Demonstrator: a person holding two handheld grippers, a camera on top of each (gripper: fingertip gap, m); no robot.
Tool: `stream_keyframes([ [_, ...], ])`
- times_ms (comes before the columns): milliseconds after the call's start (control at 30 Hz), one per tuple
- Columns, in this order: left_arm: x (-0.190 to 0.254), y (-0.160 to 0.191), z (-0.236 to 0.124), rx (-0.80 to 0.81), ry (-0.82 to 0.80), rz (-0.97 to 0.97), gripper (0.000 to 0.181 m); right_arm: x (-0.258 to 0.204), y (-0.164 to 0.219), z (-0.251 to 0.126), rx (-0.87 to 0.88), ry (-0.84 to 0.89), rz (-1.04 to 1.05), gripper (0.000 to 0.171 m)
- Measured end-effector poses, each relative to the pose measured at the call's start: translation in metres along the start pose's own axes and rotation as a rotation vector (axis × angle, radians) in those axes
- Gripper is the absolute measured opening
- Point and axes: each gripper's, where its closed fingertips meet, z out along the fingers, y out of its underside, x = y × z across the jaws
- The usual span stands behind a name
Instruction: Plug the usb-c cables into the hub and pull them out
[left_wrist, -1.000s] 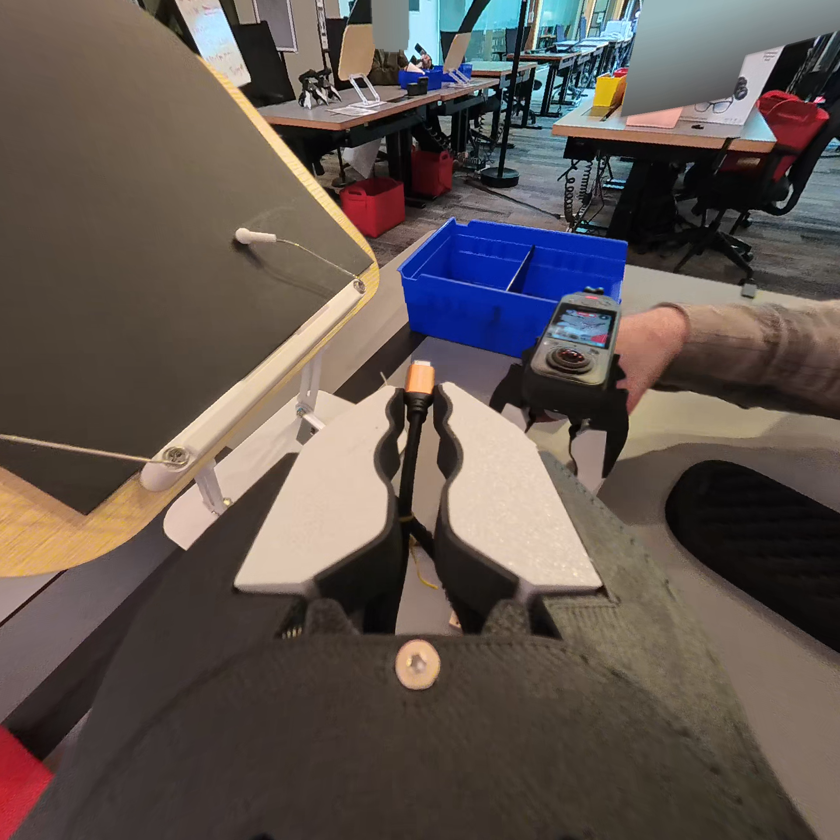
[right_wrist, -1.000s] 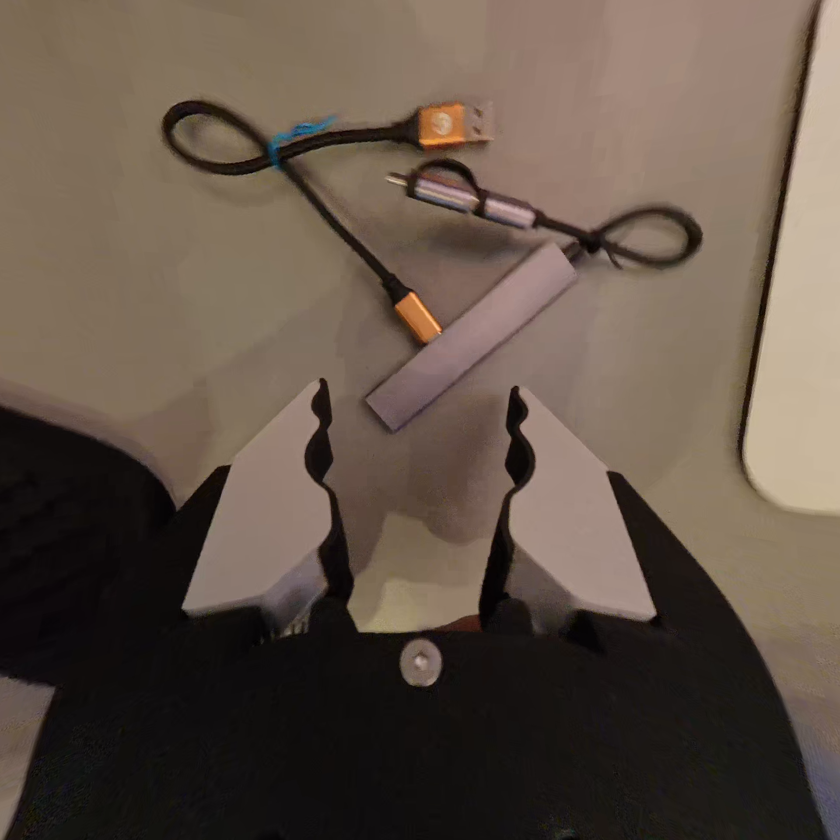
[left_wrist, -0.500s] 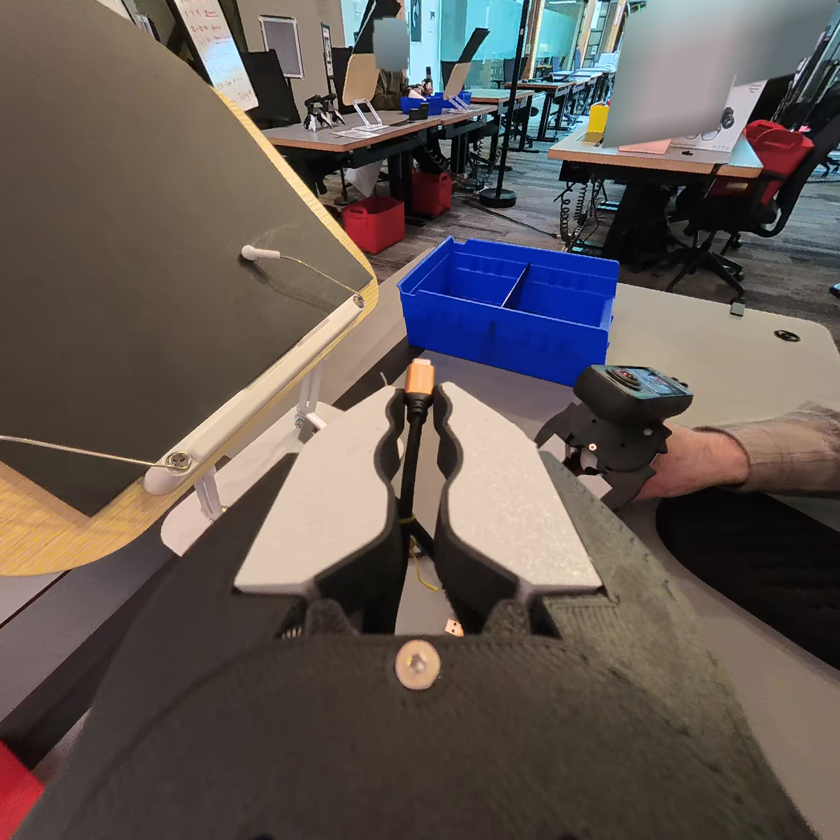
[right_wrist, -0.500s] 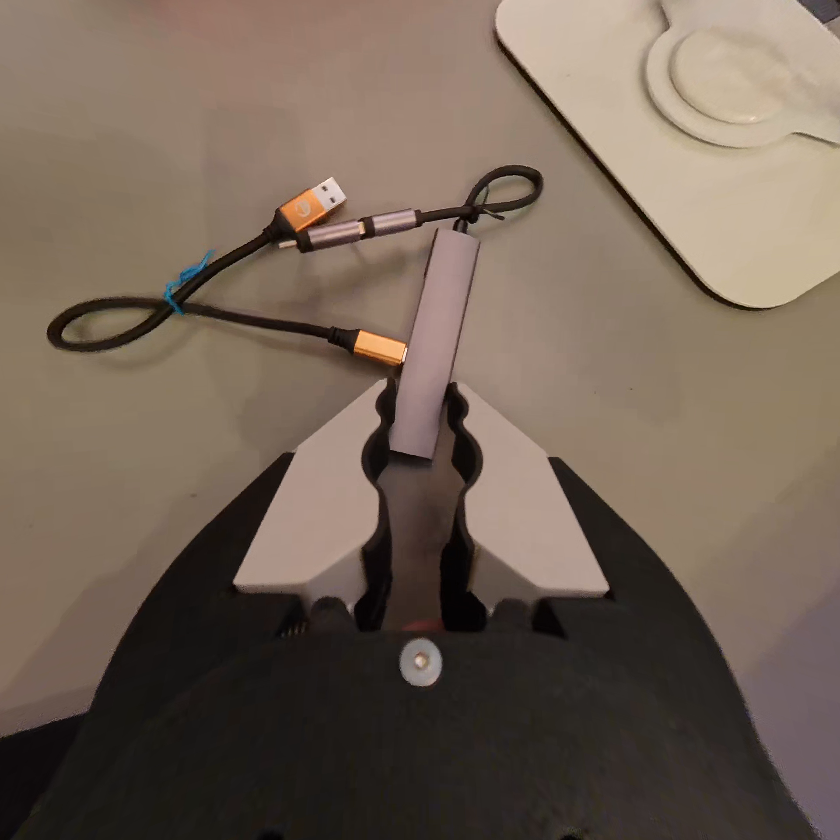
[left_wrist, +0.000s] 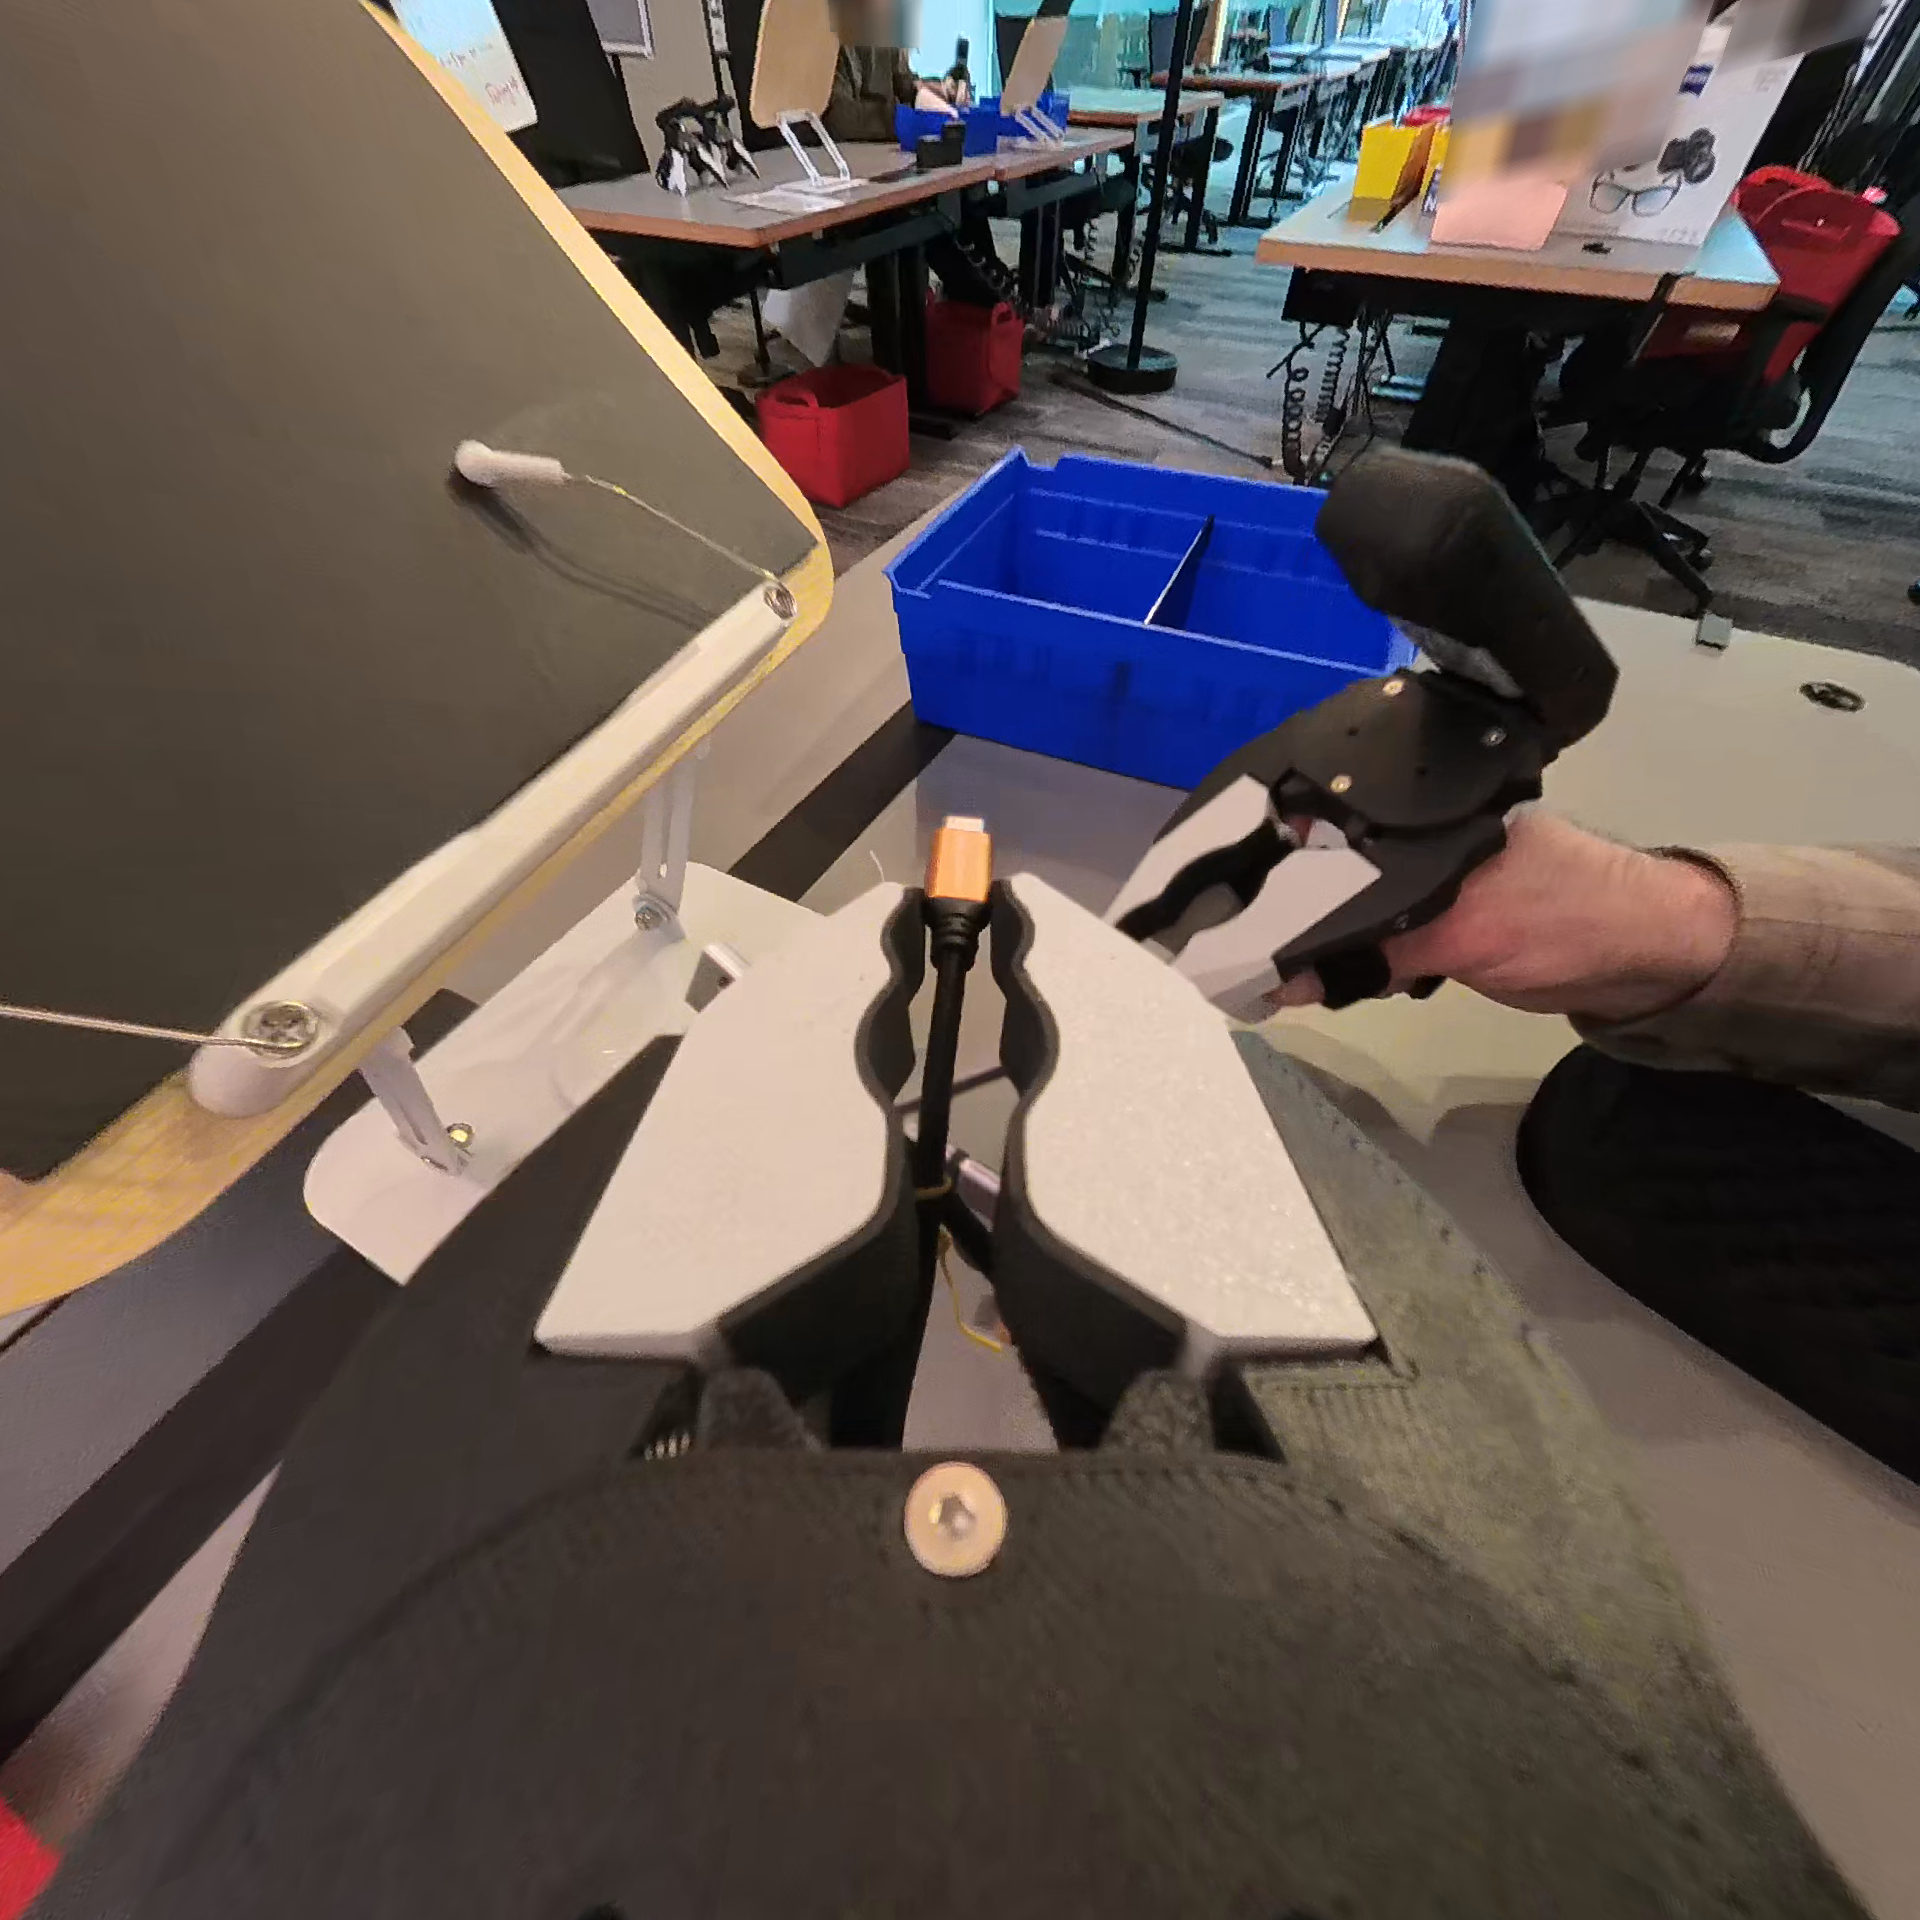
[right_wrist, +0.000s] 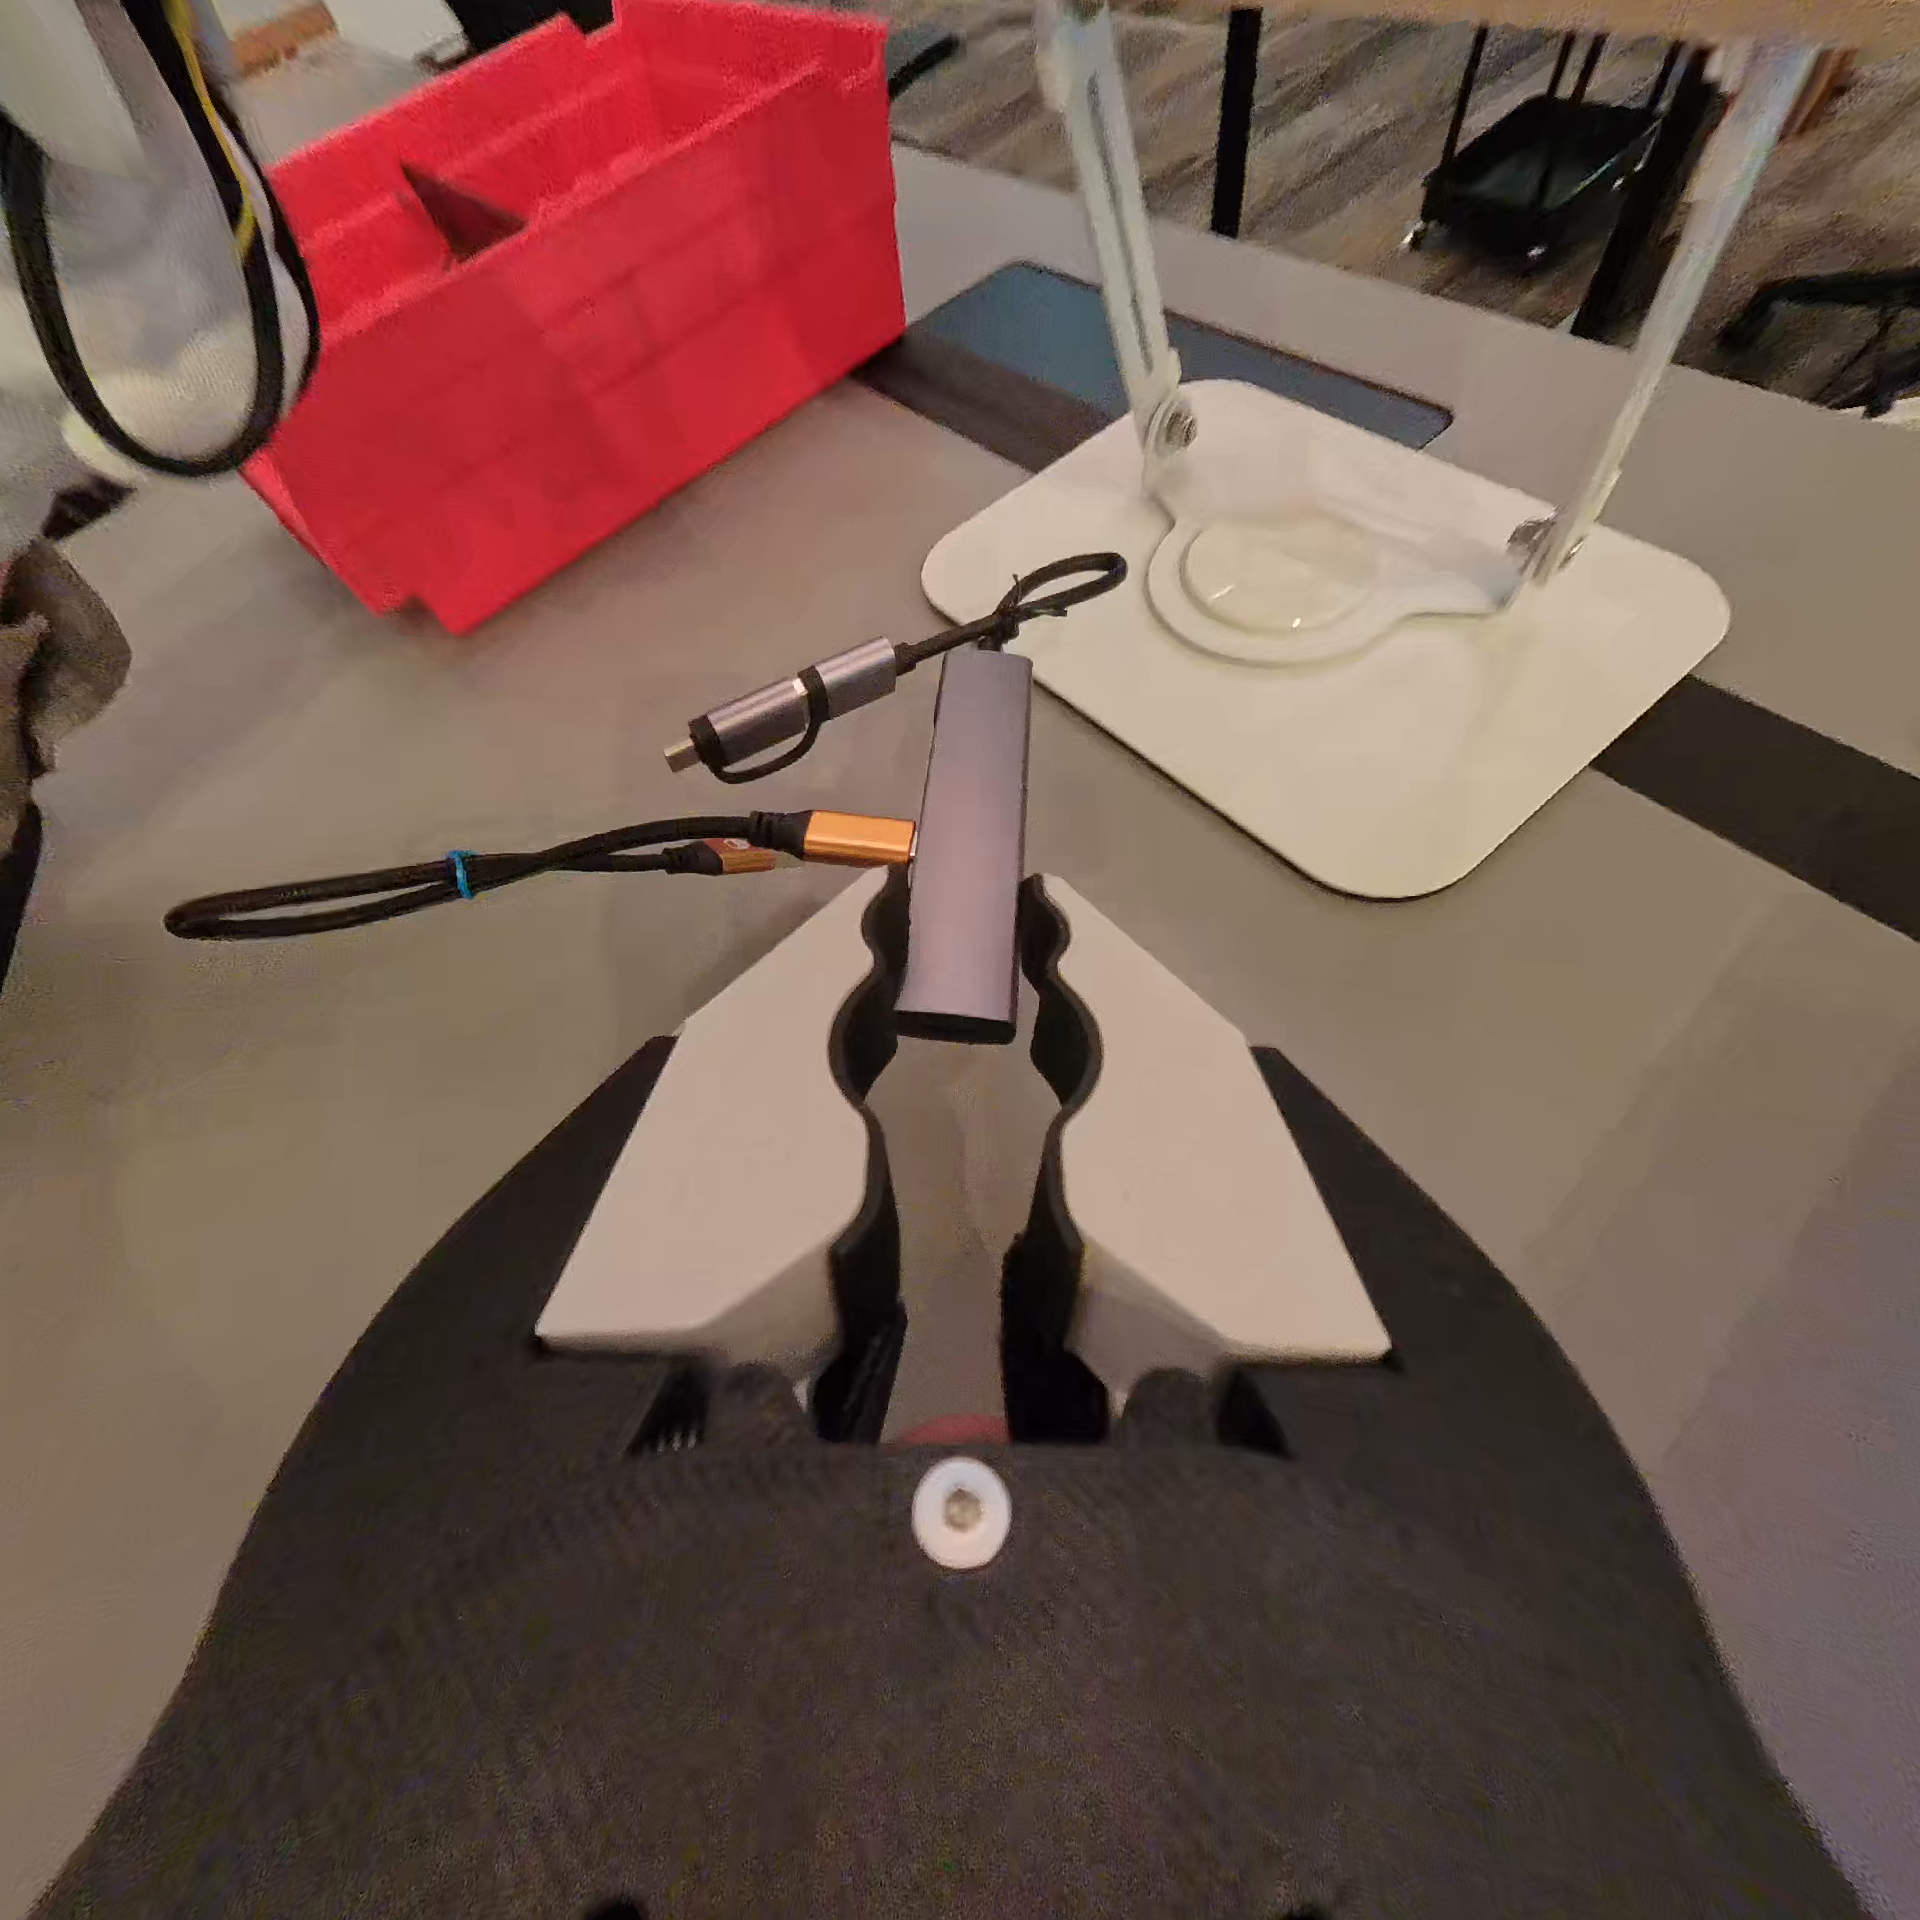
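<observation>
My left gripper (left_wrist: 954, 896) is shut on a black braided cable whose orange usb-c plug (left_wrist: 958, 858) sticks out past the fingertips, held above the table. My right gripper (right_wrist: 961, 902) is shut on the near end of a slim grey hub (right_wrist: 966, 852) and holds it lifted off the table. A second black cable with an orange plug (right_wrist: 857, 837) is plugged into the hub's left side and hangs from it. The hub's own short lead with a grey adapter plug (right_wrist: 795, 707) dangles at the far end. The right gripper also shows in the left wrist view (left_wrist: 1205, 925), close to the right of my left gripper.
A blue divided bin (left_wrist: 1132, 613) stands behind the grippers. A red bin (right_wrist: 582, 301) sits at the left in the right wrist view. A white stand base (right_wrist: 1351, 717) with a tilted black board (left_wrist: 312, 468) is close by. A black pad (left_wrist: 1745, 1216) lies at the right. Some 15 centimetres of space lies between my two pairs of fingers.
My right gripper came down over the hub, shut on its end and lifted it off the table with the plugged-in cable hanging. It moved toward my left gripper, which held still.
</observation>
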Motion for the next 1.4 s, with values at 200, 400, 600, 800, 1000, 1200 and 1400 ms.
stream_keyframes([
  [200, 0.007, 0.025, 0.023, -0.057, 0.021, -0.009, 0.013, 0.008, -0.023, -0.016, 0.165, 0.034, 0.09, 0.019],
  [400, 0.024, 0.037, 0.044, -0.097, 0.003, 0.059, 0.013, 0.007, -0.037, -0.03, 0.267, 0.038, 0.137, 0.019],
  [600, 0.026, 0.046, 0.053, -0.121, -0.021, 0.071, 0.013, 0.0, -0.046, -0.036, 0.34, 0.022, 0.15, 0.018],
  [800, 0.025, 0.05, 0.055, -0.139, -0.056, 0.104, 0.013, -0.001, -0.047, -0.039, 0.373, 0.012, 0.171, 0.018],
  [1000, 0.027, 0.046, 0.056, -0.101, -0.039, 0.05, 0.013, -0.003, -0.05, -0.042, 0.395, 0.035, 0.14, 0.019],
  [1200, 0.028, 0.042, 0.058, -0.049, -0.036, -0.027, 0.012, -0.004, -0.053, -0.044, 0.402, 0.068, 0.089, 0.019],
  [1400, 0.029, 0.039, 0.058, -0.031, -0.042, -0.034, 0.012, -0.005, -0.053, -0.046, 0.385, 0.117, 0.007, 0.019],
])
